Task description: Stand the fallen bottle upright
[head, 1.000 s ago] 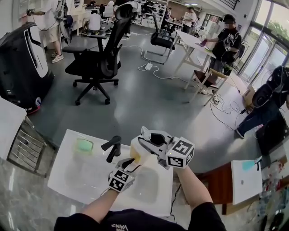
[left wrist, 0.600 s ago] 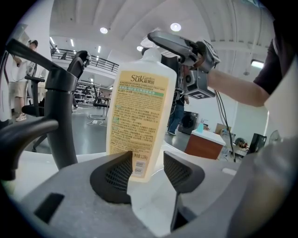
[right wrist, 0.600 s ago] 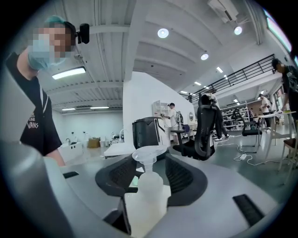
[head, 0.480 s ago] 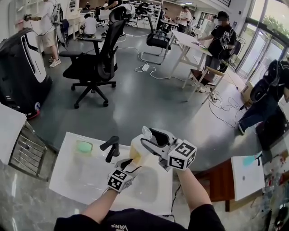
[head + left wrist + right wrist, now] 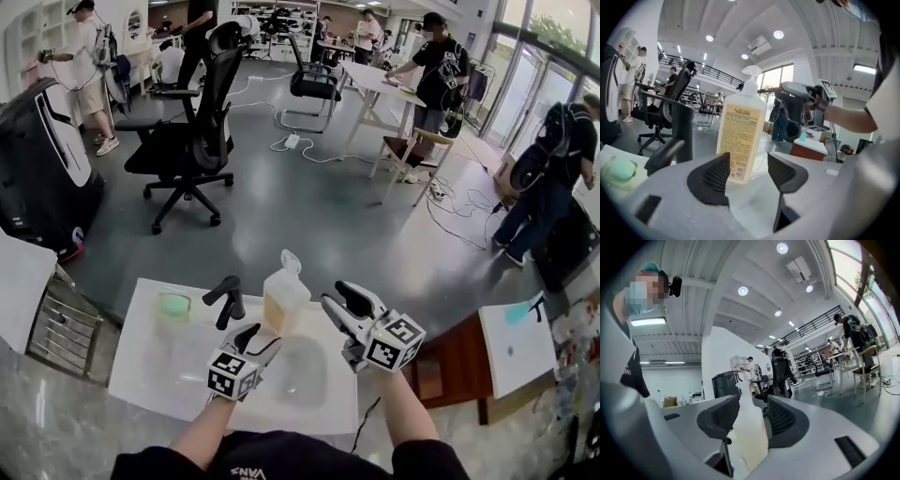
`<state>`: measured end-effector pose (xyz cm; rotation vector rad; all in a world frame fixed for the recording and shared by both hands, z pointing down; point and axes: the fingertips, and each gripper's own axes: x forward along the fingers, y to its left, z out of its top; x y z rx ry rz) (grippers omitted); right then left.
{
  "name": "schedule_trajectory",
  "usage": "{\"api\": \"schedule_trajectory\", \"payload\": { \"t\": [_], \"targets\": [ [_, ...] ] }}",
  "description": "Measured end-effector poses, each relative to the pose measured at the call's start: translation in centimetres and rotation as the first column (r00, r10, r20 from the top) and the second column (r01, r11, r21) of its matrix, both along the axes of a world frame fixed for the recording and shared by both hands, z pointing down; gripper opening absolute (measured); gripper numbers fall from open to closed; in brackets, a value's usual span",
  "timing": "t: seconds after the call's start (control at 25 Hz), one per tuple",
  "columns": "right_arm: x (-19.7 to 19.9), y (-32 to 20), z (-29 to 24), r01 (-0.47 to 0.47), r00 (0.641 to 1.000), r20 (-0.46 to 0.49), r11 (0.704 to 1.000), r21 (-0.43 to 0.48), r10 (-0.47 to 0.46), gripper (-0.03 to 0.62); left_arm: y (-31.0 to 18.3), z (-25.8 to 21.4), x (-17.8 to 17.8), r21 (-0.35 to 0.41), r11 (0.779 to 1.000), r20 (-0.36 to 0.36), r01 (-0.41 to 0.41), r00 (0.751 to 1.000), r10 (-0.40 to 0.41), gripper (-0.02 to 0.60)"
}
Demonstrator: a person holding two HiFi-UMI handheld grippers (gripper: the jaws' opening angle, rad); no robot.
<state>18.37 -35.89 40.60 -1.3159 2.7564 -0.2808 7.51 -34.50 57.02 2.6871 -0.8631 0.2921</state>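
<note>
Bottle (image 5: 284, 295), head view: stood upright on the white desk (image 5: 141, 370) at the sink's back edge, just right of the black faucet (image 5: 225, 300), w/ green soap (image 5: 172, 305) further left. Left tool (image 5: 260, 337) sat near it, right tool (image 5: 339, 298) just beside it, neither touching. Left gripper view: jaws wide, just been opening, bottle beyond the tips, nothing gripped. Right gripper view: jaws apart, just eased in a bit, bottle seen thru the gap, pads off it.

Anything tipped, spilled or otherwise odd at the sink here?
Nothing stands out. The soap bottle stands upright on the sink top, beside the black faucet. The green soap sits near the left corner, and no spill shows.
</note>
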Motion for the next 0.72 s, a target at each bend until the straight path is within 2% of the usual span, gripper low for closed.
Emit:
{"api": "schedule_trajectory", "payload": {
  "t": [0.16,0.28,0.36,0.48,0.6,0.72],
  "targets": [
    [2.0,3.9,1.1,-0.113,0.994,0.006,0.994,0.013,0.113,0.107,2.0,-2.4,-0.5,0.048,0.999,-0.044,0.001,0.999,0.001,0.247],
    [2.8,7.1,2.1,-0.169,0.985,0.036,0.986,-0.004,0.169,0.003,4.2,-4.3,-0.6,0.090,0.996,-0.061,-0.010,0.998,0.016,0.245],
    [2.9,9.0,2.6,-0.177,0.980,0.090,0.984,-0.032,0.180,0.003,5.7,-5.5,-0.7,0.117,0.993,-0.078,-0.018,0.997,0.028,0.234],
    [3.3,11.6,3.6,-0.213,0.964,0.145,0.974,-0.073,0.221,0.002,7.8,-7.1,-1.0,0.158,0.987,-0.092,-0.020,0.995,0.035,0.151],
    [3.7,14.0,4.7,-0.257,0.954,0.131,0.961,-0.104,0.270,0.002,10.0,-8.3,-1.5,0.195,0.981,-0.093,-0.015,0.995,0.034,0.067],
    [4.3,16.3,5.5,-0.308,0.940,0.117,0.944,-0.118,0.321,0.002,12.1,-8.7,-2.1,0.202,0.979,-0.090,-0.013,0.995,0.032,0.039]
  ]
}}
